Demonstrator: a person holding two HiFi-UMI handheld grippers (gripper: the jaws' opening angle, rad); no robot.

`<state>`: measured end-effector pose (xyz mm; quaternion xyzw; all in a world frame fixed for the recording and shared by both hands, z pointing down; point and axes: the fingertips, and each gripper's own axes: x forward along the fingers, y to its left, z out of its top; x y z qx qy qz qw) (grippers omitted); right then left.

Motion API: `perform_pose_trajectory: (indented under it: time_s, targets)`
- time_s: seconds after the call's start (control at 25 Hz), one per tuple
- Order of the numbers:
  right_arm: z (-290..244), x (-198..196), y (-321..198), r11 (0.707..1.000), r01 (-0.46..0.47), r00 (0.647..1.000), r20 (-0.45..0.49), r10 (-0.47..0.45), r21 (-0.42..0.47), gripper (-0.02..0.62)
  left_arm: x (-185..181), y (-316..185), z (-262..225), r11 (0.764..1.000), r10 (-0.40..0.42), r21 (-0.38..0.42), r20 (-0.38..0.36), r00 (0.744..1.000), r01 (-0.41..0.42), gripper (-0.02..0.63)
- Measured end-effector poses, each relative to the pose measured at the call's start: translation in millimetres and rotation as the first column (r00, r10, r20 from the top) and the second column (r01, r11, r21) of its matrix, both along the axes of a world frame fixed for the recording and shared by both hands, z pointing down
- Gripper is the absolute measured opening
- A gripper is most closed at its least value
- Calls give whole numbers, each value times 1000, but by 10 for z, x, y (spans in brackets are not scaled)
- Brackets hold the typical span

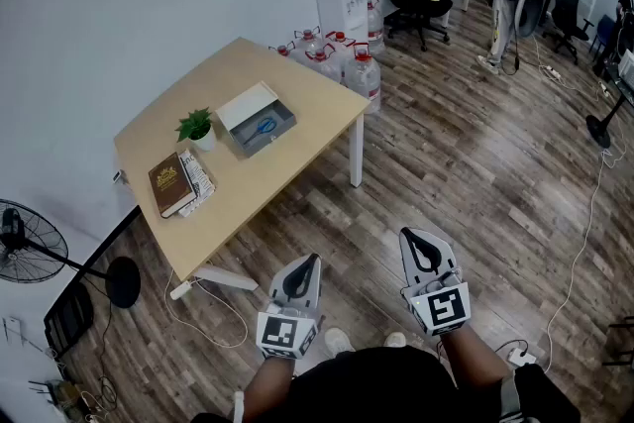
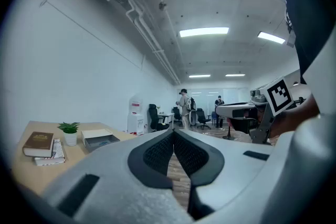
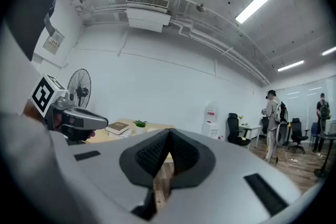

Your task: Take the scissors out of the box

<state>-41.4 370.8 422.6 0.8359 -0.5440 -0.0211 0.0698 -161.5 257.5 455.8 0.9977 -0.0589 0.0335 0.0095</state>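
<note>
Both claws pinched shut, empty: your left gripper [image 1: 315, 261] and right gripper [image 1: 406, 235] hang well short of the table [image 1: 248, 193]; blue-handled scissors [image 1: 264, 126] lie in the grey box [image 1: 287, 119] at eleven o'clock, nearer your left

A green potted plant [image 1: 196, 128] and brown hardcover book [image 1: 170, 184] sit on the light wooden table [image 1: 287, 163]; clear water jugs [image 1: 337, 54] stand beyond.
</note>
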Motion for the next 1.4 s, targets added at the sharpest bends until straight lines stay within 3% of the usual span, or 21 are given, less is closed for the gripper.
perform_pose_trajectory:
  time_s: [0.2, 0.56, 0.8, 1.08, 1.4]
  targets:
    - [42, -63, -170, 1000, -7, 1000, -5, 7, -13, -8, -85, -176, 41, 1000, 5, -4, 12, 1000, -5, 5]
    - [-5, -231, -443, 998, -22, 999, 24, 21, 52, -6, -295, -522, 47, 1000, 9, 0, 4, 1000, -9, 5]
    - [48, -182, -730, 999, 13, 1000, 19, -14, 36, -6, -341, -785, 89, 1000, -22, -19, 9, 1000, 22, 5]
    - [90, 93, -1180, 998, 55, 998, 34, -56, 33, -6, -98, -1188, 236, 996, -60, -58, 26, 998, 62, 5]
    - [214, 684, -1672, 994, 108, 992, 57, -109, 26, -6, 491, -1570, 192, 992, -109, -53, 33, 993, 111, 5]
